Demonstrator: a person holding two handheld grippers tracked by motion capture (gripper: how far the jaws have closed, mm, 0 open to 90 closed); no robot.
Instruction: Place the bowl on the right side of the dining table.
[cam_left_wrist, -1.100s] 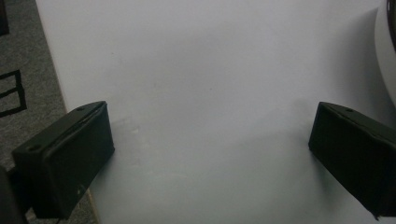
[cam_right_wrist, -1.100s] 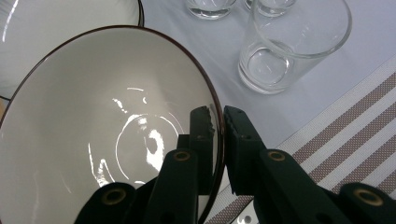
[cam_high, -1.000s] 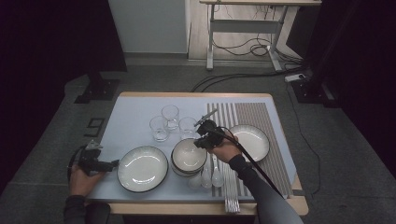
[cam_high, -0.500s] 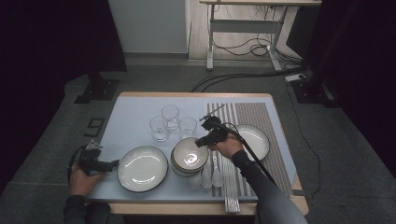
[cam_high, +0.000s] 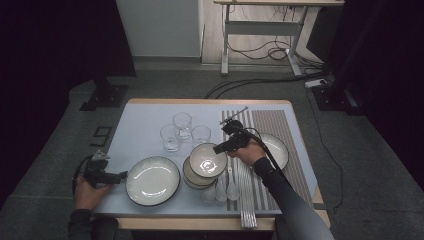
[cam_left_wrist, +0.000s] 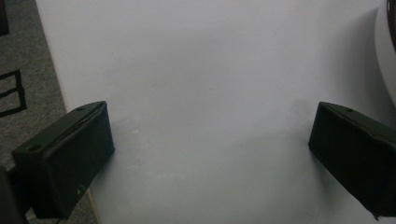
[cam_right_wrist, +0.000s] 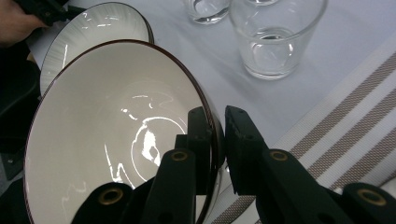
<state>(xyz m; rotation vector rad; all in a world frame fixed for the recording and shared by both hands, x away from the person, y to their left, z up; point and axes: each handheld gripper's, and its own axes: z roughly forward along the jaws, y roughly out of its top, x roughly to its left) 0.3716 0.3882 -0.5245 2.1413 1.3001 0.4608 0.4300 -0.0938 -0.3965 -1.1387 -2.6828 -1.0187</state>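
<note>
Right hand-held gripper (cam_right_wrist: 215, 133) pinches the bowl's (cam_right_wrist: 112, 140) rim, lifting it tilted above the stacked bowls (cam_high: 192, 175) mid-desk. Left hand-held gripper (cam_left_wrist: 210, 154) waits wide open, empty. Next: carry it level, set down gently.

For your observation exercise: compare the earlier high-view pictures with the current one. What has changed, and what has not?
The right hand-held gripper, clamped on the rim of the white dark-rimmed bowl, has carried it slightly toward the striped mat, tilted above the stacked bowls. The left hand-held gripper, open, the large plate and the three clear glasses stayed put.
</note>
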